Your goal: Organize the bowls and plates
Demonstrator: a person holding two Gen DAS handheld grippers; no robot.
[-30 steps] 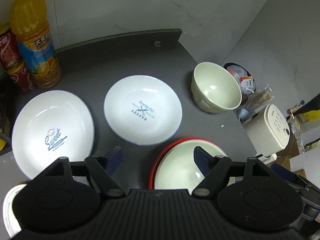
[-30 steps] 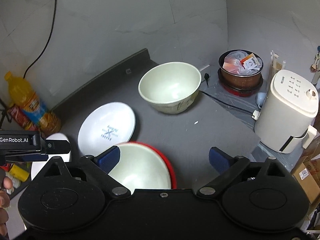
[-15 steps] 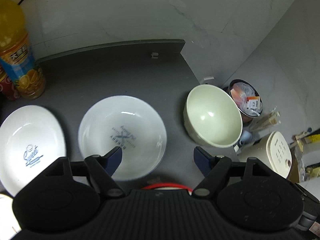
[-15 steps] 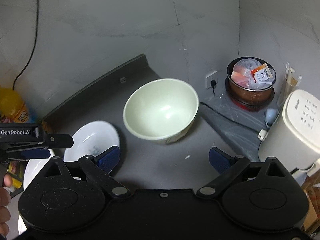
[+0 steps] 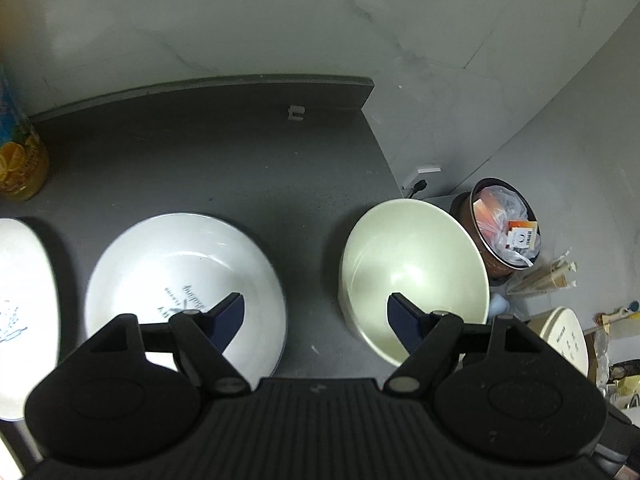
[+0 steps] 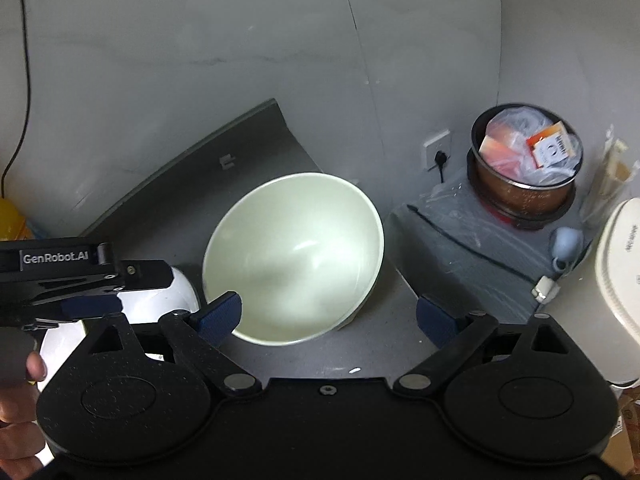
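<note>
- left wrist view: the left gripper [image 5: 316, 312] has pushed forward over the dark counter [image 5: 224, 160] in the last second. the red-rimmed bowl that sat low in the frame has dropped out of sight under the tool body, and the juice bottle [image 5: 18, 160] has slid to the far left edge.
- its jaws stand wide apart and hold nothing. the left blue pad [image 5: 228, 314] overlaps the white bakery plate [image 5: 176, 280] at lower left centre. the right pad overlaps the near rim of the cream bowl [image 5: 412, 276] at centre right. whether either pad touches the dishes cannot be told.
- a second white plate [image 5: 24, 300] is cut by the left edge, just beside the bakery plate. the cream bowl sits at the counter's right end, with a lined pot [image 5: 506, 228] beyond it.
- right wrist view: the right gripper [image 6: 328, 312] has also closed in. the cream bowl [image 6: 292, 256] has grown to fill the centre of the frame, upright on the counter.
- this tool is spread wide and empty too. one pad lies over the bowl's lower left rim and the other over bare counter at its right. the left gripper [image 6: 92, 280] reaches in from the left edge over the white plate [image 6: 168, 300].
- judgement: both tools have passed the red-rimmed bowl and are converging on the cream bowl, so it is probably the next piece to lift and nest. no grasp has been made yet.
</note>
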